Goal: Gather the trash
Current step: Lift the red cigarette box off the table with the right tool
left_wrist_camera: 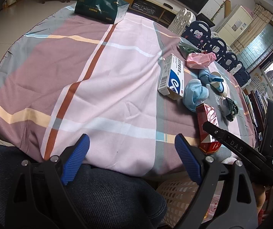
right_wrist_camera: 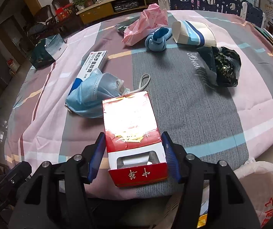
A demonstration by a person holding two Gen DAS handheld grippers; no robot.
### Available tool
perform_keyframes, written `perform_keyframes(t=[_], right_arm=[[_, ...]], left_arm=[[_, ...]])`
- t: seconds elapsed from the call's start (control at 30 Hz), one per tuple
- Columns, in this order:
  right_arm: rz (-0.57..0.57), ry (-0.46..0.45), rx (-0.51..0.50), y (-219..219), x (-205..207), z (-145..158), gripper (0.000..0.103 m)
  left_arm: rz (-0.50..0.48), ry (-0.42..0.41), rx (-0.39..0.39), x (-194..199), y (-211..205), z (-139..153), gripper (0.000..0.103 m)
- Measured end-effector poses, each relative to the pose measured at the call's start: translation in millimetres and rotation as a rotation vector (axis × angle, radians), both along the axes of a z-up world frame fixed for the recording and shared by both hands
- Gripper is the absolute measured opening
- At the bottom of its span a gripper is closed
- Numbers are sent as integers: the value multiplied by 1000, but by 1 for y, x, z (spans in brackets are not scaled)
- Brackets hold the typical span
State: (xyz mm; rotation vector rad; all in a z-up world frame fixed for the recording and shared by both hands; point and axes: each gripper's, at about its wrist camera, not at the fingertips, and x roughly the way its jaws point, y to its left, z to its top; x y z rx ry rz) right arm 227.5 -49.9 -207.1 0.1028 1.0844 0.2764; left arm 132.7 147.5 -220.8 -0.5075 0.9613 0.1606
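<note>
A red and white cigarette box (right_wrist_camera: pixel 130 126) sits at the near edge of the table, and my right gripper (right_wrist_camera: pixel 133 135) is shut on it, blue pads against both sides. The left wrist view shows the same box (left_wrist_camera: pixel 207 122) with a right finger (left_wrist_camera: pixel 222 135) beside it. Other trash lies beyond: a blue face mask (right_wrist_camera: pixel 90 97), an ointment box (right_wrist_camera: pixel 92 63), a pink bag (right_wrist_camera: pixel 147 22), a knotted blue cloth (right_wrist_camera: pixel 157 40), a paper cup (right_wrist_camera: pixel 193 34) on its side, and a crumpled dark wrapper (right_wrist_camera: pixel 224 66). My left gripper (left_wrist_camera: pixel 131 139) hangs open over the table's near edge, holding nothing.
A plaid cloth (left_wrist_camera: pixel 102 80) covers the round table. A dark green gift bag (left_wrist_camera: pixel 102 5) stands at the far side. Below the table edge are a woven basket (left_wrist_camera: pixel 178 196) and a white plastic bag (right_wrist_camera: pixel 260 190). A person's lap in dark fabric (left_wrist_camera: pixel 107 194) is under the left gripper.
</note>
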Motion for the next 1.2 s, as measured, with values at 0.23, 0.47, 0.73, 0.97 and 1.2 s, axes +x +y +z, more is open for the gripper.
perform_keyframes(t=[0.23,0.47,0.73,0.97,1.2], right_arm=[[-8,14,15,0,1,-3,60],[8,20,2,4,0,-7,59],[-1,10,5,3,-3,-8,58],[-8,10,16,2,-4,-8,57],[-20,7,36,-1,-4,-4,57]], left_arm=[[0,0,-1,0,0,0,90],[1,1,-3,-1,-1,-1,90],[1,1,-6,-1,-1,-1,90],[2,1,-7,-1,-1,-1,90],[1,1,-8,-1,-2,-1,90]])
